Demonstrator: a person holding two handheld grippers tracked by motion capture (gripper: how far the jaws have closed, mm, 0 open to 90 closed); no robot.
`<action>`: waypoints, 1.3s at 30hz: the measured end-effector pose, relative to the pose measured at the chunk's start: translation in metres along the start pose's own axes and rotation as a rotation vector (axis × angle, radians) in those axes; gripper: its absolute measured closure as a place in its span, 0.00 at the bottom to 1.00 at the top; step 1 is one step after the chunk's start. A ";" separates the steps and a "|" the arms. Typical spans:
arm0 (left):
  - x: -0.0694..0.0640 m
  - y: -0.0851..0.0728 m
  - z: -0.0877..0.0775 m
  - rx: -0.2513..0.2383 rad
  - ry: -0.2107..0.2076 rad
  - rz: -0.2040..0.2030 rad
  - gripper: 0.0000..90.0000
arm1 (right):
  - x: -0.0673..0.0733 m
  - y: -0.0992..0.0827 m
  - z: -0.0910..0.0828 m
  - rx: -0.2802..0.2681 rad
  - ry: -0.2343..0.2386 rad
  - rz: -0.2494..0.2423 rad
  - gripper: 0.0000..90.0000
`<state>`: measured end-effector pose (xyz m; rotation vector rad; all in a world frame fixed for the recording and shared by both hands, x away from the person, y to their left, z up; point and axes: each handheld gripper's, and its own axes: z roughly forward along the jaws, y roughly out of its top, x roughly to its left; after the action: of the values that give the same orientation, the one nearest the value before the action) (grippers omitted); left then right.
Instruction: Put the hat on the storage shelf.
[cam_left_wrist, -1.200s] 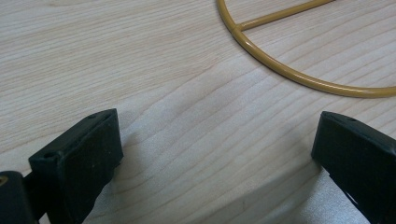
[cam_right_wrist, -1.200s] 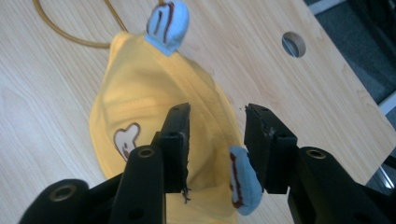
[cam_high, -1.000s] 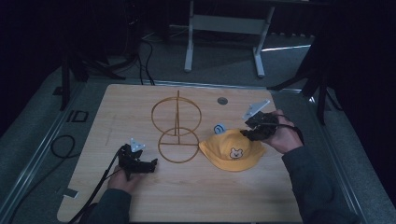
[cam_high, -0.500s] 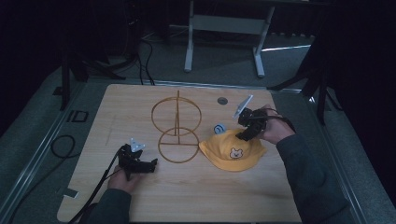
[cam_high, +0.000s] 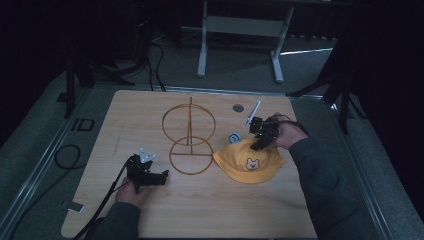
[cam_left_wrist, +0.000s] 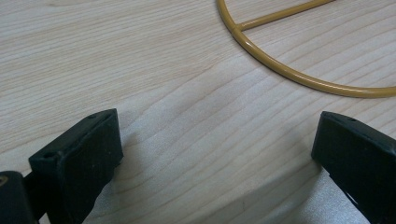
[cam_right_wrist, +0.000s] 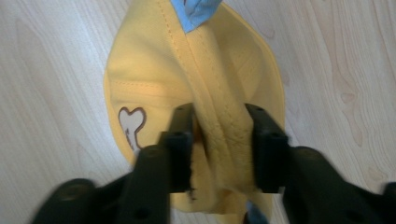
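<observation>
Yellow hat (cam_high: 248, 163), toward the bench's right edge, looks light and floppy; right hand-held gripper (cam_right_wrist: 218, 140) pinches a bunched crown fold, a fair hold; left hand-held gripper (cam_left_wrist: 212, 154) gapes wide, empty.

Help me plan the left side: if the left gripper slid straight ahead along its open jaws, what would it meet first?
Probably the gold wire stand's base ring; bare wood lies between it and the left gripper.

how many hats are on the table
1: a yellow hat with a bear face, right of the wire stand, its crown pinched between the jaws of the right claw.
</observation>
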<state>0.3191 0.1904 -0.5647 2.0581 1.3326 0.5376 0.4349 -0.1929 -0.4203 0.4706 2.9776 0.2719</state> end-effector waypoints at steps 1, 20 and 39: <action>0.000 0.000 0.000 0.000 0.000 0.001 0.02 | 0.000 0.000 -0.001 -0.004 0.003 -0.004 0.80; 0.000 0.000 0.000 -0.003 0.000 -0.003 0.02 | 0.005 -0.012 -0.030 -0.114 -0.005 0.004 0.87; 0.000 0.000 0.000 -0.004 0.000 -0.004 0.02 | -0.003 -0.021 -0.054 -0.271 -0.062 0.115 0.88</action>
<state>0.3191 0.1901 -0.5649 2.0517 1.3344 0.5381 0.4240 -0.2218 -0.3713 0.6047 2.7979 0.6491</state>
